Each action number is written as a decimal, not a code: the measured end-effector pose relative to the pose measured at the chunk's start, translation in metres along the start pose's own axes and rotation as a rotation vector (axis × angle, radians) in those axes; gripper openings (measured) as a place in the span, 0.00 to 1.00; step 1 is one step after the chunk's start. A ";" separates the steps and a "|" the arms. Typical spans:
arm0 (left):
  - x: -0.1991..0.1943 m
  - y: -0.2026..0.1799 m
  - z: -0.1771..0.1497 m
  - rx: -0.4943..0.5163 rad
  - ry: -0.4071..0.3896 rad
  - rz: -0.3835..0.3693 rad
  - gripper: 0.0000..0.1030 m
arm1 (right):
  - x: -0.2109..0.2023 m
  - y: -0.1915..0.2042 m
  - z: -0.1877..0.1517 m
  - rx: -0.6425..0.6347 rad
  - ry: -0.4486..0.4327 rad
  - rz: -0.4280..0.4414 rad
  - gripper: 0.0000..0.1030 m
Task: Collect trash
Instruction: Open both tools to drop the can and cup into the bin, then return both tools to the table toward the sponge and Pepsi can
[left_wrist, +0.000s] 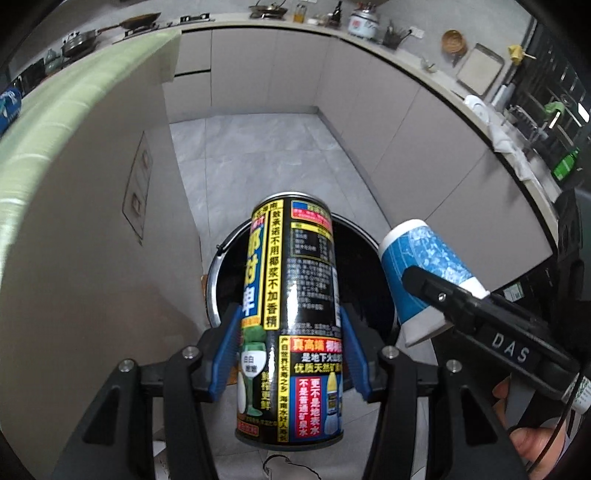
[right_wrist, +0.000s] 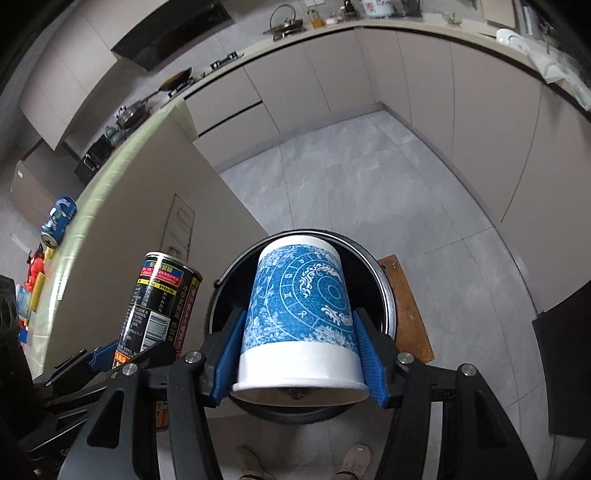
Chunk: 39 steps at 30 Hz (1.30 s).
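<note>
My left gripper (left_wrist: 291, 321) is shut on a tall black and yellow drink can (left_wrist: 295, 317), held over the round black trash bin (left_wrist: 364, 243) on the floor. My right gripper (right_wrist: 299, 325) is shut on a blue and white paper cup (right_wrist: 299, 314), held bottom-forward above the same bin (right_wrist: 384, 291). In the left wrist view the cup (left_wrist: 424, 280) and the right gripper's finger (left_wrist: 439, 291) sit to the right of the can. In the right wrist view the can (right_wrist: 155, 310) sits to the left of the cup.
A tall beige counter with a pale green top (left_wrist: 62, 122) stands at the left; a blue can (right_wrist: 59, 219) and red and yellow items (right_wrist: 35, 277) lie on it. A brown board (right_wrist: 406, 306) lies on the grey tile floor beside the bin. Kitchen cabinets curve around the far side.
</note>
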<state>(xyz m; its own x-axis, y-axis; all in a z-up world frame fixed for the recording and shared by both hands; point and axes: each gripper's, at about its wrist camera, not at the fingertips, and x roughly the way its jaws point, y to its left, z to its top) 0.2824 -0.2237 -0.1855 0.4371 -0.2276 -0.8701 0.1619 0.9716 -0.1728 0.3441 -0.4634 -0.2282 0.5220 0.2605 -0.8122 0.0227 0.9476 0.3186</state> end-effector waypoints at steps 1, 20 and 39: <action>0.007 -0.006 0.003 -0.002 0.009 0.003 0.52 | 0.007 -0.001 0.002 -0.010 0.009 -0.003 0.59; -0.067 -0.013 0.026 -0.010 -0.030 0.033 0.65 | -0.035 0.017 0.026 -0.015 -0.057 -0.069 0.66; -0.239 0.162 0.028 -0.076 -0.205 0.078 0.68 | -0.117 0.258 0.014 -0.110 -0.183 0.062 0.69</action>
<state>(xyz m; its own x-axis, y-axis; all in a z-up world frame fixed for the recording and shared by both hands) 0.2290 -0.0140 0.0080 0.6177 -0.1527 -0.7715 0.0566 0.9871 -0.1501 0.3011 -0.2522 -0.0438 0.6659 0.2906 -0.6871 -0.1022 0.9479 0.3018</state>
